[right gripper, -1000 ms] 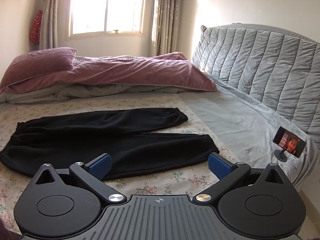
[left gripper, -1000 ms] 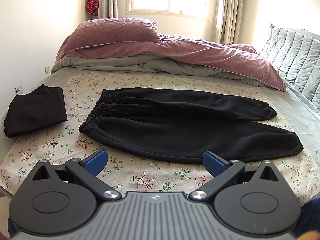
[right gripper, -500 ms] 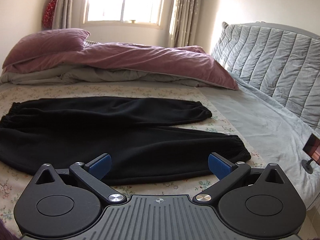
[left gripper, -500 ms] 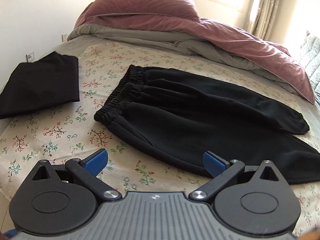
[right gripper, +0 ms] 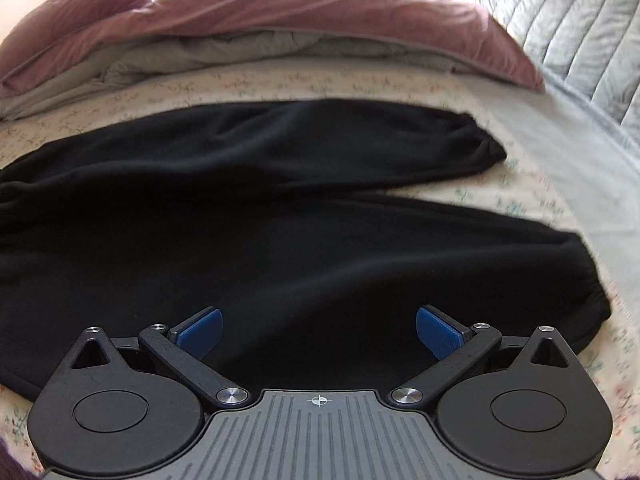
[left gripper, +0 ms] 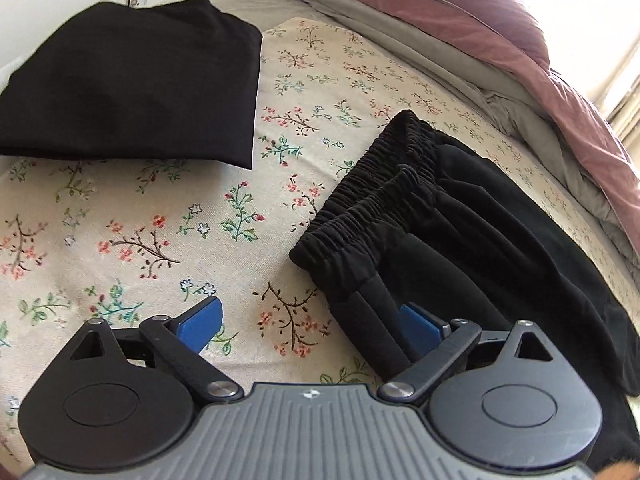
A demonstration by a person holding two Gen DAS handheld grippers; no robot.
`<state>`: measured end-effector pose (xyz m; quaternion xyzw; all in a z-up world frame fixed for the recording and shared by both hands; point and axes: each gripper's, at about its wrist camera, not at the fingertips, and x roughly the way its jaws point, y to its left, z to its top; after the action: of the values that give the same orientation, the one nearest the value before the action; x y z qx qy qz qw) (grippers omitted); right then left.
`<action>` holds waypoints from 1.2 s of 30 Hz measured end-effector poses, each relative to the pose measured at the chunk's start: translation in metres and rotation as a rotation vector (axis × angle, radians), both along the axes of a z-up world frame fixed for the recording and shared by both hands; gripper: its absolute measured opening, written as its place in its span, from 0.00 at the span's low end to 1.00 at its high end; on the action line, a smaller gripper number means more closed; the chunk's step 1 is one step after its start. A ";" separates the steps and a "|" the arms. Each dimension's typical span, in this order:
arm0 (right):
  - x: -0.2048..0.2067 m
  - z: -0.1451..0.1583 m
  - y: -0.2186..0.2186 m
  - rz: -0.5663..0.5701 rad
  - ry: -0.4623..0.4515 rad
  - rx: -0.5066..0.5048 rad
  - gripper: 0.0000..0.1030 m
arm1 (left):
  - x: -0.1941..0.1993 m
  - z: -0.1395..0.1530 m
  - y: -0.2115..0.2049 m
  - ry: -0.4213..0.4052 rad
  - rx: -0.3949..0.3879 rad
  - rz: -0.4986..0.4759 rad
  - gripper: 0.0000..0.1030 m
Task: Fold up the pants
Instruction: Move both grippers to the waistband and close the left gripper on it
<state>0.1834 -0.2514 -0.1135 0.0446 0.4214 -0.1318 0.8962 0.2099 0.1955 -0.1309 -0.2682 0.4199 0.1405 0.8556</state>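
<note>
L gripper [left gripper: 310,326]: fingers wide apart, nothing held. L pad [left gripper: 200,322] over floral bedsheet [left gripper: 132,240]; R pad [left gripper: 420,326] against side seam of black pants [left gripper: 460,236], just below waistband. Contact w/ fabric: cannot tell.

R gripper [right gripper: 318,330]: fingers wide apart, nothing held, both pads over near pant leg. Touching or hovering: cannot tell.

Pants laid flat on bed across sheet. Elastic waistband [left gripper: 368,196] bunched at L end. Legs run to R, splayed apart at ends; near-leg cuff [right gripper: 592,304] and far-leg cuff [right gripper: 486,148] gathered, sheet visible between.

Folded black garment [left gripper: 132,84] on sheet, left of waistband, apart from pants.

Beyond pants: grey blanket [right gripper: 248,52] under mauve duvet [right gripper: 320,4], heaped along far side of bed. Quilted grey headboard [right gripper: 568,20] at far R. Wall sockets [left gripper: 138,0] behind folded garment.
</note>
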 end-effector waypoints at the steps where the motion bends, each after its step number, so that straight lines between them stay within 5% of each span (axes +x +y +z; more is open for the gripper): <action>1: 0.000 -0.010 -0.002 0.000 0.025 0.031 1.00 | 0.004 -0.005 0.001 -0.008 -0.033 0.010 0.99; 4: -0.001 -0.013 0.004 0.028 0.039 0.048 1.00 | 0.020 -0.021 -0.003 -0.029 -0.115 0.015 0.87; 5: -0.003 -0.010 0.007 0.047 0.020 0.036 1.00 | 0.026 -0.024 -0.007 -0.030 -0.107 0.005 0.75; 6: -0.003 -0.008 0.010 0.061 0.010 0.014 1.00 | 0.032 -0.025 -0.014 -0.036 -0.052 -0.008 0.46; 7: -0.003 -0.008 0.013 0.067 0.012 -0.001 1.00 | 0.035 -0.024 -0.017 -0.031 0.004 -0.010 0.33; 11: -0.005 -0.012 0.023 0.095 0.051 -0.012 0.97 | 0.023 -0.013 -0.006 -0.077 -0.026 0.033 0.24; 13: -0.004 -0.011 0.017 0.100 0.050 -0.035 0.86 | 0.010 0.003 0.001 -0.126 -0.020 0.036 0.23; 17: -0.009 -0.012 -0.002 0.041 0.065 -0.009 0.31 | -0.016 0.013 0.025 -0.134 -0.017 0.057 0.22; 20: -0.015 -0.008 -0.018 -0.011 0.065 0.024 0.30 | -0.028 0.010 0.048 -0.109 -0.009 0.115 0.22; 24: -0.024 0.001 -0.038 -0.065 0.035 0.061 0.30 | -0.022 -0.001 0.042 -0.006 0.036 0.019 0.29; 26: -0.025 0.004 -0.047 -0.094 0.029 0.068 0.35 | -0.025 -0.004 0.051 0.019 -0.024 0.042 0.34; 29: -0.022 0.005 -0.058 -0.133 0.026 0.075 0.35 | -0.037 0.019 0.057 -0.038 -0.069 0.085 0.69; 32: -0.024 0.008 -0.067 -0.159 0.007 0.088 0.41 | -0.044 0.058 0.049 -0.145 0.022 0.078 0.94; 36: -0.011 0.011 -0.076 -0.155 0.003 0.052 0.51 | -0.005 0.083 0.032 -0.204 0.023 -0.040 1.00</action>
<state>0.1720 -0.3270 -0.1025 0.1002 0.4213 -0.1898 0.8812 0.2048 0.2278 -0.0481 -0.2629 0.3344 0.1003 0.8994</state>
